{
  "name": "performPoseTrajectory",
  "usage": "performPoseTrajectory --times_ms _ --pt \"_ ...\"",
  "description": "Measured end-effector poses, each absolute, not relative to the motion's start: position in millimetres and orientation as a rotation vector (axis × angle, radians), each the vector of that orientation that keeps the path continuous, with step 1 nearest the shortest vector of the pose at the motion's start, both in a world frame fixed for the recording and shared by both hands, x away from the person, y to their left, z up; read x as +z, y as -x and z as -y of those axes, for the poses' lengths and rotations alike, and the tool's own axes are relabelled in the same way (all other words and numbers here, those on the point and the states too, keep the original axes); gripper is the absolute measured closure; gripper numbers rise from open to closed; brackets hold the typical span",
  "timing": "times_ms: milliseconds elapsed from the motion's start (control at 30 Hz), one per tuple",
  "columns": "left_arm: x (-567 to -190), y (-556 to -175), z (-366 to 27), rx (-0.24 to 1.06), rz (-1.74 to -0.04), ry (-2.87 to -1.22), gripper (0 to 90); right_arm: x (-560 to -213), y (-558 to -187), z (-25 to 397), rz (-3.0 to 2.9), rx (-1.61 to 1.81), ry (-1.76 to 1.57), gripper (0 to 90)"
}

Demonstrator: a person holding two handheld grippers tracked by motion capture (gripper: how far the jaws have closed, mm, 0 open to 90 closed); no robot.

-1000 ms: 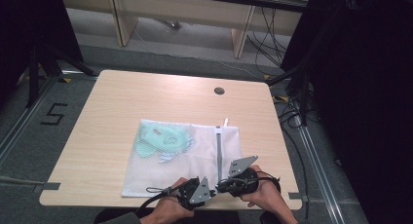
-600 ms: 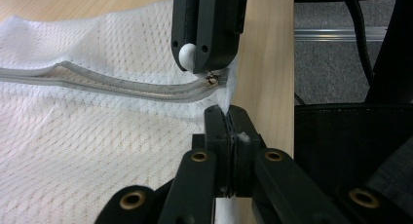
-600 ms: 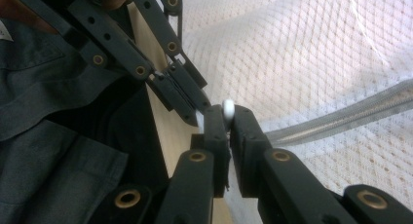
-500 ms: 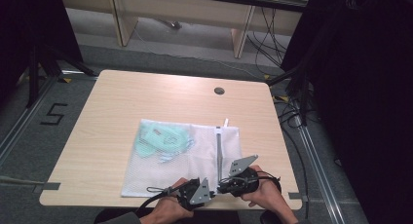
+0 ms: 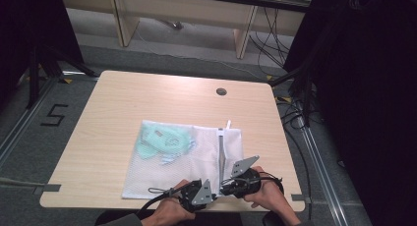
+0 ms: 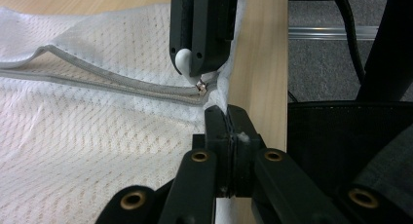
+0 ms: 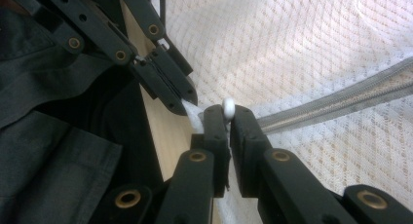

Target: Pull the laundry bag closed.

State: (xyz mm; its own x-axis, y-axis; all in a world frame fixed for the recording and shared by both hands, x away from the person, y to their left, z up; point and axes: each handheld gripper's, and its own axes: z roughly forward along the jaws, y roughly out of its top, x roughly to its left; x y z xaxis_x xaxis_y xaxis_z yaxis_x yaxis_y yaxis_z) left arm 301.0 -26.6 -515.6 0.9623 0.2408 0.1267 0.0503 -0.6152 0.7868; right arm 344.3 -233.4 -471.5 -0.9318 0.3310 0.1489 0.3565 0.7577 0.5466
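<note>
Clamped tight, my left gripper (image 6: 228, 119) pinches the corner of the mesh bag (image 5: 172, 162) right at the near table (image 5: 147, 98) edge, its jaws pressed together on a fold of white netting. In the left gripper view that pinch sits just below the zipper's end, with bare wood to one side of it and the drop to the grey floor (image 6: 331, 63) beyond.

Just to the right, my right gripper (image 7: 228, 118) has its jaws narrowed onto the white zipper pull (image 7: 228, 105), whose rounded tip pokes up between them. In the high view the two grippers sit nearly touching, left (image 5: 196, 192) and right (image 5: 241, 183), both at the bag's near right corner. The grey zipper (image 7: 341, 100) runs away from my right jaws across the netting, and in the high view it heads straight toward the far side of the table.

Inside the bag, well to the left, lies a pale green garment (image 5: 162, 142). The bag lies flat in the near half of the table, its near edge close to the table's edge. Open wood stretches on the left, the right and the whole far half, where a small dark grommet (image 5: 221, 91) sits.

On the floor to the left a taped "5" (image 5: 53, 116) can be read.
</note>
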Motion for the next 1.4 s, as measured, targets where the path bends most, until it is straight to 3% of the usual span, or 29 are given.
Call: performPoseTrajectory --times_ms 1400 --pt "-514.0 -301.6 26.0 0.229 -0.200 -2.227 88.9 -478.2 -356.6 229.1 2.917 -0.843 0.611 86.4"
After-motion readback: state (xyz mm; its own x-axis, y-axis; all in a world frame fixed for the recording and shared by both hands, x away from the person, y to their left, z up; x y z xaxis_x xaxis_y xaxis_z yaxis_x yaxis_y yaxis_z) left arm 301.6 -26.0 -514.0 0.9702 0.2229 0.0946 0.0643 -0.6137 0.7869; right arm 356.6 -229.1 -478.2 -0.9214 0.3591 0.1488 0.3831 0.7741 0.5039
